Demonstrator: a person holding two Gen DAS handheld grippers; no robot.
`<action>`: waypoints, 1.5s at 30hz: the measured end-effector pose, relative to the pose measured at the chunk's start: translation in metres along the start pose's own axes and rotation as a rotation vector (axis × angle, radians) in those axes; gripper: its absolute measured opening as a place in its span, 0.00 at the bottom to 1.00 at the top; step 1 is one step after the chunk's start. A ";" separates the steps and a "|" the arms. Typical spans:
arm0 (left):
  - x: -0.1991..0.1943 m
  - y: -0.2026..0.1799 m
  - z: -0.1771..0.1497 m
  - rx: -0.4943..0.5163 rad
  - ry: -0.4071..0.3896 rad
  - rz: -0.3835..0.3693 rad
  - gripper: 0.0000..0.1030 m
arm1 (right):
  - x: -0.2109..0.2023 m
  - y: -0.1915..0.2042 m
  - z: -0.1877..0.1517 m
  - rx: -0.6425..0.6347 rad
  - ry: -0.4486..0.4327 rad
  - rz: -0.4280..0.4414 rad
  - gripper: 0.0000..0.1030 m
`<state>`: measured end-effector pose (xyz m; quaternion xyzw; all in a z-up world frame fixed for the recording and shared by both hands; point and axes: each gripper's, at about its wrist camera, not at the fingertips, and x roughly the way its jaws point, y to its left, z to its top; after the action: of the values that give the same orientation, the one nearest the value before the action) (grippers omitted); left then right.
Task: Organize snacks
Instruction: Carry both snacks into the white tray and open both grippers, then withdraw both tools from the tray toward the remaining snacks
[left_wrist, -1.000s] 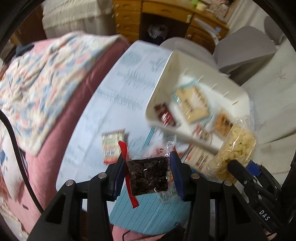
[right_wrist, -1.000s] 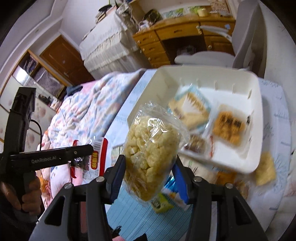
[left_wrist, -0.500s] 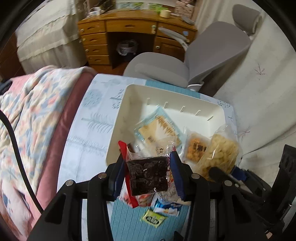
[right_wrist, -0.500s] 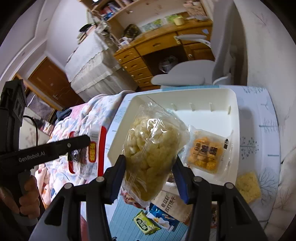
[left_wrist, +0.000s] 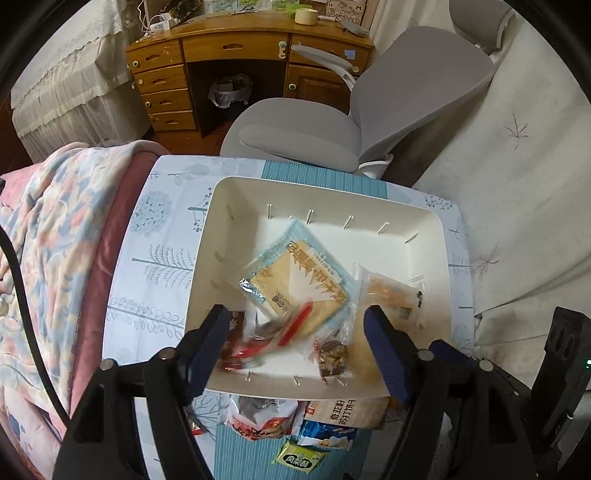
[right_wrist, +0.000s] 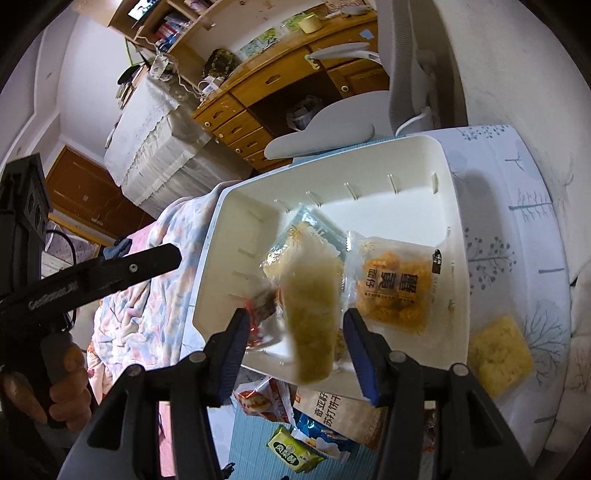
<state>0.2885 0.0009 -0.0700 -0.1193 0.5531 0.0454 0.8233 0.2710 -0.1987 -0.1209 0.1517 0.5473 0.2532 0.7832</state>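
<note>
A white bin (left_wrist: 229, 206) (right_wrist: 406, 155) sits on the patterned table. Inside lie a blue-edged cracker pack (left_wrist: 299, 280) and an orange snack pack (right_wrist: 395, 288) (left_wrist: 391, 295). My left gripper (left_wrist: 295, 347) is open above the bin's near edge; the dark snack bag with red trim (left_wrist: 273, 336) is blurred, falling between its fingers. My right gripper (right_wrist: 295, 350) is open; the puffed-snack bag (right_wrist: 310, 310) is blurred, dropping between its fingers into the bin. A small nut pack (left_wrist: 332, 356) lies at the bin's front.
Loose packs lie in front of the bin: a red bag (left_wrist: 258, 417), a tan cracker pack (left_wrist: 343, 410), a green sachet (left_wrist: 299, 458) (right_wrist: 291, 450). A yellow snack (right_wrist: 498, 354) lies right of the bin. A grey chair (left_wrist: 332, 122), wooden desk and quilted bed (left_wrist: 48, 229) surround the table.
Both grippers moved over the bin and opened. The dark snack bag left the left gripper and the puffed-snack bag left the right gripper; both are falling into the bin.
</note>
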 end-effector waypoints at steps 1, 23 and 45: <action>-0.001 0.000 0.000 0.002 0.002 -0.001 0.72 | -0.001 0.000 -0.001 0.002 0.000 -0.009 0.61; -0.074 0.054 -0.101 -0.149 -0.020 0.040 0.75 | -0.030 0.036 -0.049 -0.015 0.045 0.079 0.70; -0.071 0.150 -0.178 0.005 0.128 -0.028 0.75 | -0.008 0.084 -0.138 0.235 0.029 -0.018 0.70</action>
<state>0.0703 0.1064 -0.0905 -0.1277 0.6029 0.0245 0.7872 0.1207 -0.1395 -0.1209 0.2338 0.5856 0.1824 0.7544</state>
